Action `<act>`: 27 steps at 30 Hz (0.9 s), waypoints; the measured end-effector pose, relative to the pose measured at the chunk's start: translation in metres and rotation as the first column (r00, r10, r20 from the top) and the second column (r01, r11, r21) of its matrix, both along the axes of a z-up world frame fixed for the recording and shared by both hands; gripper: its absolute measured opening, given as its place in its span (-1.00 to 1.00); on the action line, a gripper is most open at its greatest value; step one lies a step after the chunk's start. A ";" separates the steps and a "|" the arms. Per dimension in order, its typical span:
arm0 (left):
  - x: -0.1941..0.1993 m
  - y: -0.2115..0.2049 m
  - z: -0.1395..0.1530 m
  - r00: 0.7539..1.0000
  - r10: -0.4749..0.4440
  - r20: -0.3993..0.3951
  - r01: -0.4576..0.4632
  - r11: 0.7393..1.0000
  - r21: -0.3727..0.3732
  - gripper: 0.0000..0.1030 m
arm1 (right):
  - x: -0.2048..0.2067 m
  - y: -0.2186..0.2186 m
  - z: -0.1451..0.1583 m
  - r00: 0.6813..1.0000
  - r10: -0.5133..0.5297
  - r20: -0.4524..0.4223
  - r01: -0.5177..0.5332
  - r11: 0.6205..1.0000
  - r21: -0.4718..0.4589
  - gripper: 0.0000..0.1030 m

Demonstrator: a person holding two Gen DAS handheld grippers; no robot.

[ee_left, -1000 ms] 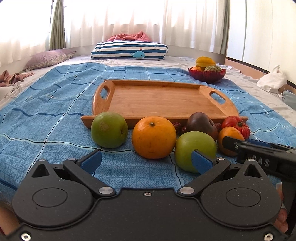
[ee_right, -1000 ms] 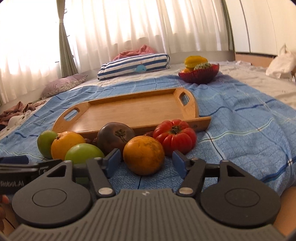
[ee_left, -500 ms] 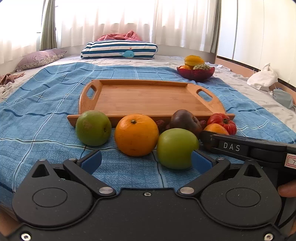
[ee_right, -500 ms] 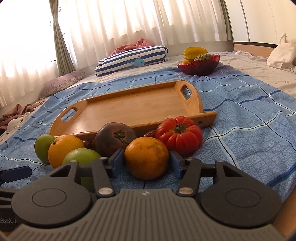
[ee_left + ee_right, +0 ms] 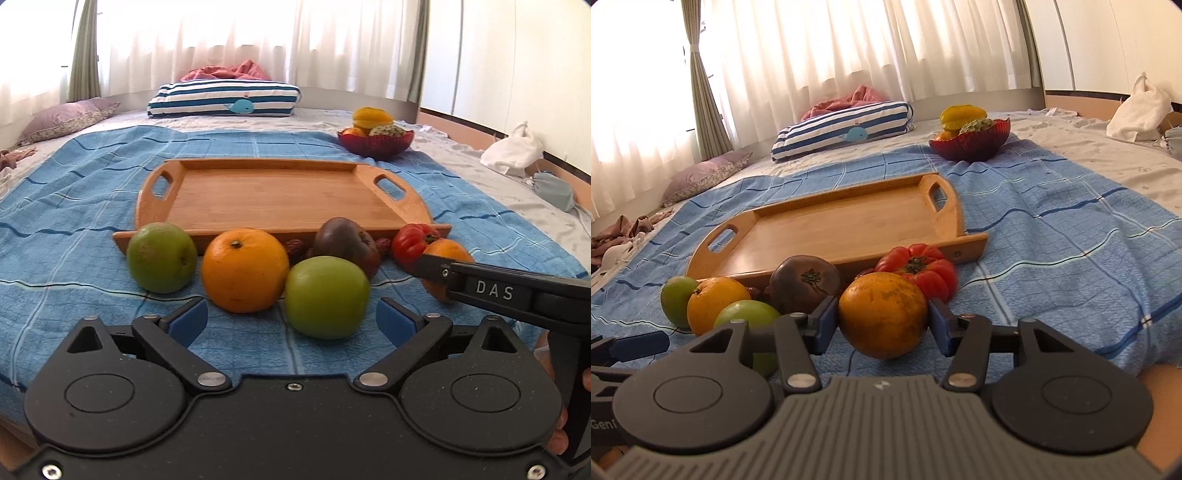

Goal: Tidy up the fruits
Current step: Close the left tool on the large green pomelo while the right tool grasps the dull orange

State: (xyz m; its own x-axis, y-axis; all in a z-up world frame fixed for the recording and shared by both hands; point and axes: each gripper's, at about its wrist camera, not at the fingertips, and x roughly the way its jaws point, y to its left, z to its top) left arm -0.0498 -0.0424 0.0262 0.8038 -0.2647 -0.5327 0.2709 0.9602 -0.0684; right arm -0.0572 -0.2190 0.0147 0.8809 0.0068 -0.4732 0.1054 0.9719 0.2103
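Note:
A row of fruit lies on the blue blanket before an empty wooden tray. From left: a green apple, an orange, a second green apple, a dark brown fruit, a red ribbed tomato and a speckled orange. My left gripper is open, just short of the second green apple. My right gripper has its pads against both sides of the speckled orange, which rests on the blanket.
A red bowl of fruit stands behind the tray to the right. A striped pillow lies at the far end. A white bag sits at the right edge of the bed.
My right gripper has closed its fingers in onto the speckled orange. My left gripper has shifted right, so the second green apple now sits nearer its middle.

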 end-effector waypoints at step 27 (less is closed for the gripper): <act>0.019 -0.026 -0.008 0.999 0.019 -0.037 -0.019 1.000 -0.015 0.07 | -0.016 0.007 0.005 0.999 0.006 0.050 0.003 0.985 -0.170 0.13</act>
